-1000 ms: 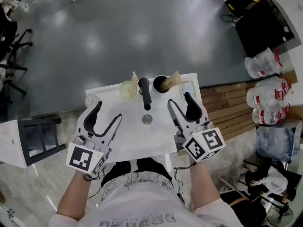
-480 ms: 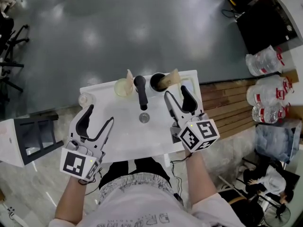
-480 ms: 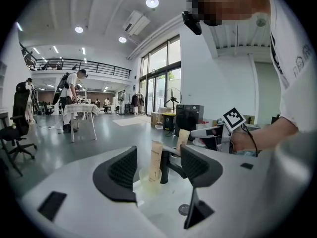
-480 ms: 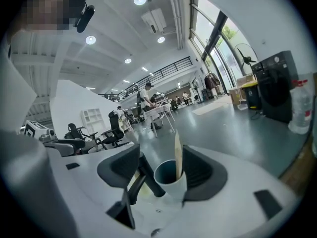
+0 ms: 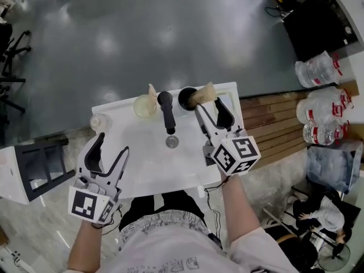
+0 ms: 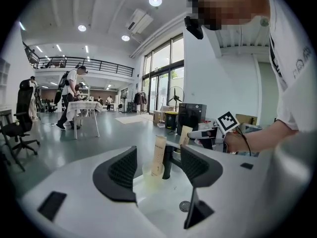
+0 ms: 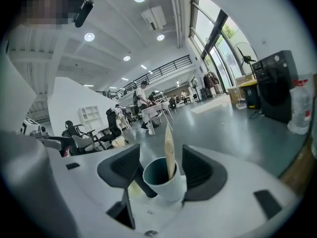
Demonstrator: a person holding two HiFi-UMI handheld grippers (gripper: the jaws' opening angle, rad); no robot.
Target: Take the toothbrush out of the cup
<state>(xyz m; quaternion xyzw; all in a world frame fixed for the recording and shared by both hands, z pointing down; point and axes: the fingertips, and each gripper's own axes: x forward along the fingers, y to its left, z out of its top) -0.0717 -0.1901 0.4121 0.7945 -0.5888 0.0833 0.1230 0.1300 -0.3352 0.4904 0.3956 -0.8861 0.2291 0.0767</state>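
Observation:
On the white basin table point(image 5: 133, 164) a dark cup point(image 5: 186, 98) holds a paper-wrapped toothbrush point(image 5: 205, 93) that leans right. My right gripper point(image 5: 209, 106) is open just in front of it. In the right gripper view the cup point(image 7: 166, 181) and the toothbrush point(image 7: 169, 150) show between the two open jaws of the right gripper point(image 7: 161, 175); I cannot tell whether they touch. A pale cup point(image 5: 142, 105) with a second wrapped toothbrush point(image 5: 152, 91) stands left of the black faucet point(image 5: 166, 111). My left gripper point(image 5: 112, 145) is open and holds nothing at the near left edge.
A drain point(image 5: 172, 143) sits in the middle of the basin. A small clear jar point(image 5: 99, 120) stands at the far left corner. Wooden slats point(image 5: 273, 129) and large water bottles point(image 5: 324, 101) lie to the right, and a black-and-white stand point(image 5: 34, 166) to the left.
My right gripper has moved forward to the dark cup. My left gripper has drawn back toward the near left edge of the table.

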